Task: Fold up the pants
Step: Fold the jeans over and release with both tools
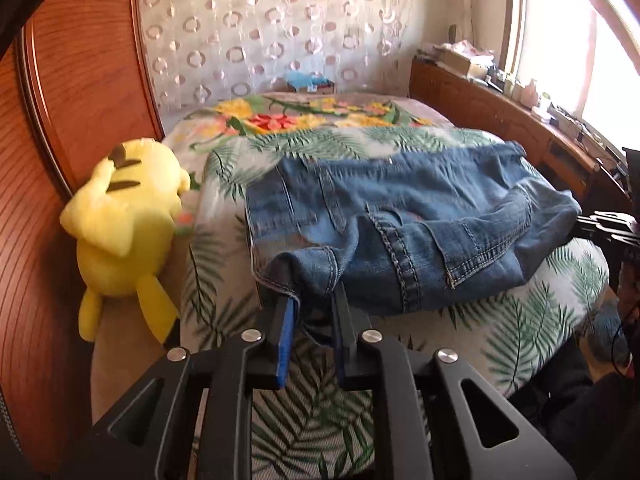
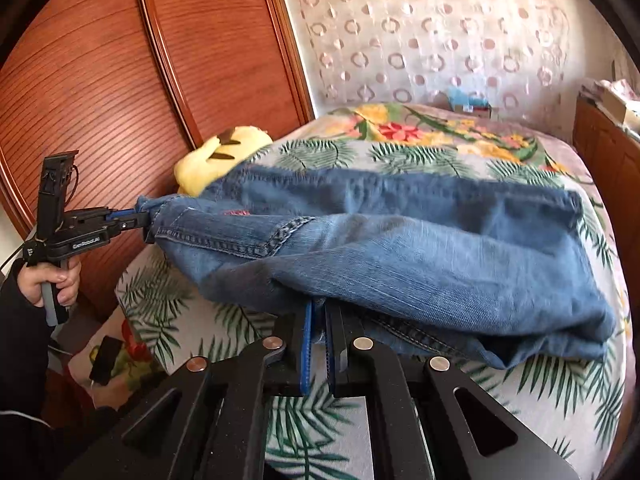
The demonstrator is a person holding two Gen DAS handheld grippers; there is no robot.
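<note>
Both grippers, left [image 1: 310,300] and right [image 2: 318,312], clench the jeans [image 1: 400,220] at centre frame above the bed [image 1: 540,320]; uneven pulling could skew the fold.

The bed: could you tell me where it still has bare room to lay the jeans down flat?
Free bedspread lies beyond the jeans, up to the floral end by the wall, and a narrower strip runs along the near edge under both grippers. The left side is crowded by the yellow plush toy against the wardrobe.
</note>
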